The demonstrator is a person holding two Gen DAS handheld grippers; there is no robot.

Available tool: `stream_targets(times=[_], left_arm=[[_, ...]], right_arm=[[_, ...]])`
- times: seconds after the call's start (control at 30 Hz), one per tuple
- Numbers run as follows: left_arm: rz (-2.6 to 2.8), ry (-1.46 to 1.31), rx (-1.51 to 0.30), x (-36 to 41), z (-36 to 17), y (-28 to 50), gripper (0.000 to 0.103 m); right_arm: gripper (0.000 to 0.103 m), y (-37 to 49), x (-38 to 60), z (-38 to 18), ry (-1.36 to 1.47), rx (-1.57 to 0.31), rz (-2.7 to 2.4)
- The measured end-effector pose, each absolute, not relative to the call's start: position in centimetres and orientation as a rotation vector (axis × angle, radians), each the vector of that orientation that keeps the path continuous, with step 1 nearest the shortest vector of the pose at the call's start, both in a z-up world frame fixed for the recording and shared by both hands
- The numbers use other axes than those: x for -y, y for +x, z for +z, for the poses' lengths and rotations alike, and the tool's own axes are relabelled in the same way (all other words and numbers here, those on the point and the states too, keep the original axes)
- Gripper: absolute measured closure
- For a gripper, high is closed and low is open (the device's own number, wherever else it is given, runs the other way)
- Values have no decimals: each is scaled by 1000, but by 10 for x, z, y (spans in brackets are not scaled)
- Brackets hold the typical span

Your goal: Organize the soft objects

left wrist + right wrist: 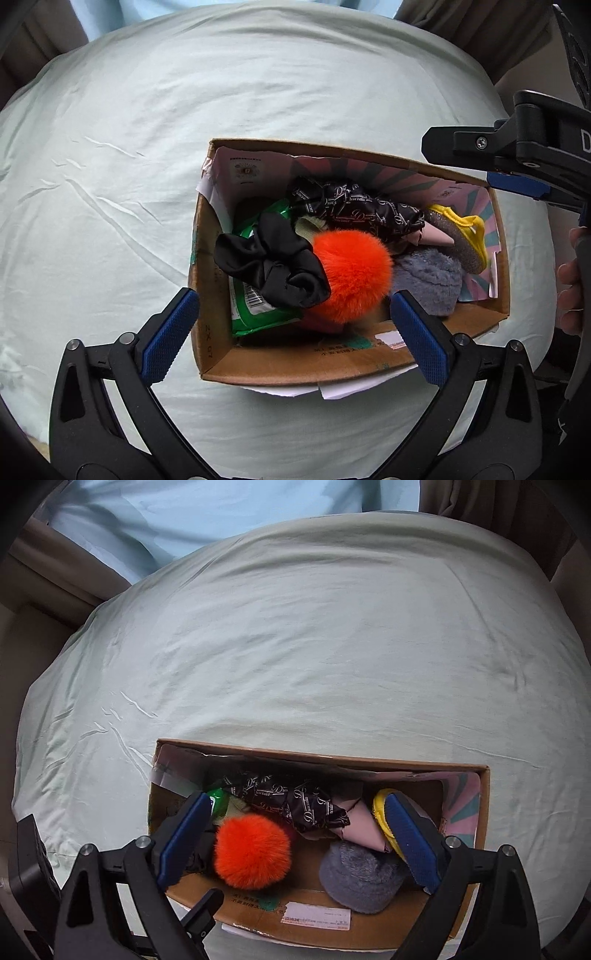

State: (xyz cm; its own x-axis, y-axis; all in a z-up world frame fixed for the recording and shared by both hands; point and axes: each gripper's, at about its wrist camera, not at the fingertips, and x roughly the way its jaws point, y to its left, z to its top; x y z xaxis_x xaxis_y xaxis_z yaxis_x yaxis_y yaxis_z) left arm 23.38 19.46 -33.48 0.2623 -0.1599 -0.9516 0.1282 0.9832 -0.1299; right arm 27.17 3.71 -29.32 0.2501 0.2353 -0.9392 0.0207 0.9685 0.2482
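Note:
An open cardboard box (295, 365) (332, 757) sits on a pale green sheet. It holds an orange pompom (351, 273) (253, 851), a black scrunchie (269, 266), a grey fuzzy piece (428, 280) (358, 878), a black printed cloth (354, 206) (295, 801), a yellow glittery shoe (469, 229) and a green wipes pack (251, 310). My left gripper (295, 334) hangs open over the box's near side, holding nothing. My right gripper (297, 840) is open above the pompom and the grey piece, its pads touching neither. One finger (517, 184) of it shows over the box's far right corner.
The sheet (166, 147) (332, 646) spreads wrinkled around the box on all sides. A person's hand (569, 280) grips the right tool at the right edge. Light blue fabric (221, 513) and brown curtains (498, 509) lie beyond the bed's far edge.

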Motion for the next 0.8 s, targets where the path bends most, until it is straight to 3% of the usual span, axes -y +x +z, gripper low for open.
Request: stream_targets(times=[0.27, 0.8], left_arm=[[-172, -14, -1213, -187, -275, 216, 0], [-128, 5, -769, -129, -41, 124, 0]], right_arm=[[9, 241, -12, -242, 282, -1233, 165], [9, 105, 80, -34, 146, -851, 108]])
